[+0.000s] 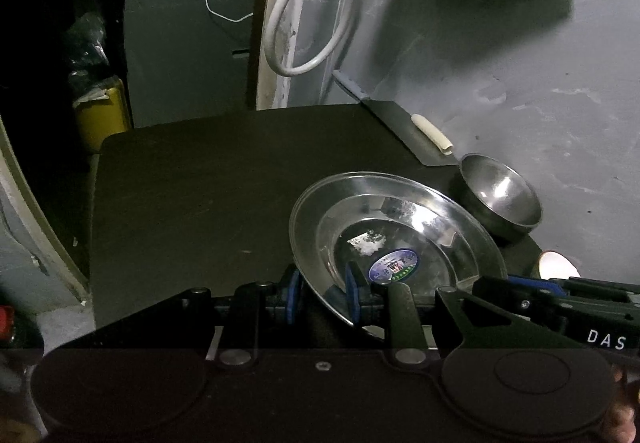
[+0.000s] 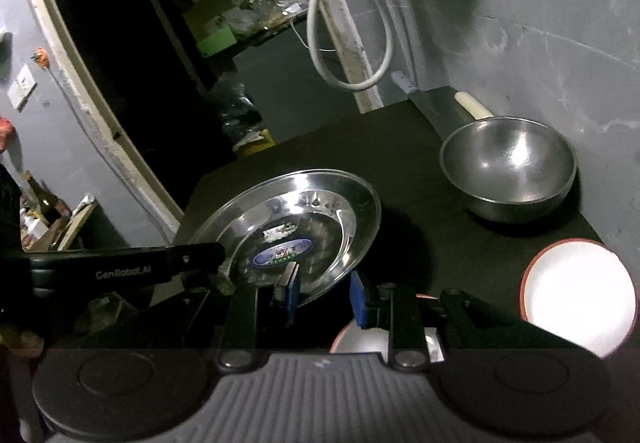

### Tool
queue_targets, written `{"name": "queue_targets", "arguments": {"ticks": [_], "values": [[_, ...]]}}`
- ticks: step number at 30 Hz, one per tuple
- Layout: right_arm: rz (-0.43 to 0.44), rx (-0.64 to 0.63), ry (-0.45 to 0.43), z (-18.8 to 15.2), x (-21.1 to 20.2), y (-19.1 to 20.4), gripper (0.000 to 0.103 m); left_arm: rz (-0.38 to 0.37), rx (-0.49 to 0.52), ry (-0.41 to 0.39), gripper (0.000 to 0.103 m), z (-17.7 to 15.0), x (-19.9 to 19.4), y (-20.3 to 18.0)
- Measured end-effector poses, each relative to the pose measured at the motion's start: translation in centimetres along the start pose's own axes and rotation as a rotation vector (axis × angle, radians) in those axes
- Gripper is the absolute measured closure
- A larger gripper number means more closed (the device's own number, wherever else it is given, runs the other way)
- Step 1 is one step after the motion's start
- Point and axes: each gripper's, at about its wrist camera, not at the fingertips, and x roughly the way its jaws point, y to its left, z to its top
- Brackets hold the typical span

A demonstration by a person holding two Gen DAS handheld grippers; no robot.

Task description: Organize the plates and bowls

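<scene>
Left hand-held gripper (image 1: 322, 293) clamps the steel plate (image 1: 394, 239) by its near rim, tilted above the dark desk (image 1: 192, 203); steel bowl (image 1: 500, 195) just beyond; right view: right hand-held gripper (image 2: 326, 293) pinches the same plate's rim; white bowl (image 2: 580, 287) nearby; uneven pull could slip the slick rim.

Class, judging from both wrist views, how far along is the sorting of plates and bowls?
Nothing looks stacked yet. In hand: the left tool and right tool both grip the rim of the steel plate, tilted above the dark table. Left: the steel bowl and white red-rimmed bowl.
</scene>
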Motion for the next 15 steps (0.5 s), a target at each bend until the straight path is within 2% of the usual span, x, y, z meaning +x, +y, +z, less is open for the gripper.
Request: {"name": "queue_targets", "arguments": {"ticks": [8,15], "values": [[0.055,-0.027,-0.001,-1.6,-3.3,1.4,0.073,0.014,0.012,-0.029,0.077,-2.0,-4.3,-0.4],[0.085,-0.039,0.024,-3.5,-5.6,2.5,0.073,0.019,0.024,-0.021,0.077,-3.7,-6.8,-0.6]]}}
